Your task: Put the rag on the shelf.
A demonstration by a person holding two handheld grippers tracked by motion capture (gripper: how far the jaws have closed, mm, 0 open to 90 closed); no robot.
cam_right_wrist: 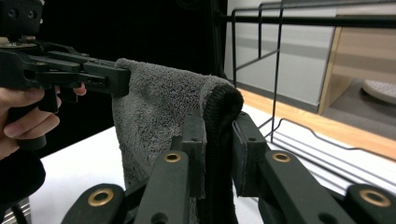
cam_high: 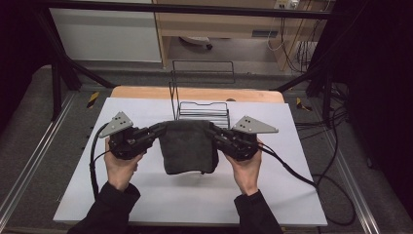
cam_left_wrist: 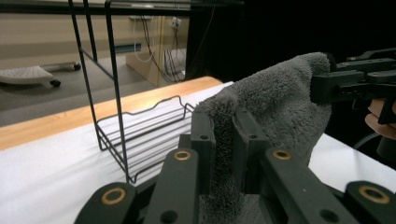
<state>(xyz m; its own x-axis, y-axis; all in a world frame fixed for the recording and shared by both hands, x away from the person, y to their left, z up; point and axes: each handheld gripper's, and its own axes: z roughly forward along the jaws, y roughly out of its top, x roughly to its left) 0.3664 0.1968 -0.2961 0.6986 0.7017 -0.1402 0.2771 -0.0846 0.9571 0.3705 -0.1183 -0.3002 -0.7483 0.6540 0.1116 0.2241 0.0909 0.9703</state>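
Observation:
A dark grey towel (cam_high: 188, 146) hangs folded between my two grippers above the white table sheet (cam_high: 146, 195). My left gripper (cam_high: 159, 129) is shut on the towel's upper left corner; in the left gripper view its jaws pinch the plush towel (cam_left_wrist: 261, 107) at my left gripper (cam_left_wrist: 224, 140). My right gripper (cam_high: 213, 131) is shut on the upper right corner; in the right gripper view the towel (cam_right_wrist: 159, 107) and its dark hem sit between the jaws of my right gripper (cam_right_wrist: 219, 140). The towel's lower edge rests near the sheet.
A black wire rack (cam_high: 202, 109) stands just behind the towel, with a tall wire back (cam_left_wrist: 109, 70). The wooden table edge (cam_high: 195, 92) runs behind it. Cables (cam_high: 302, 175) trail from both grippers across the sheet.

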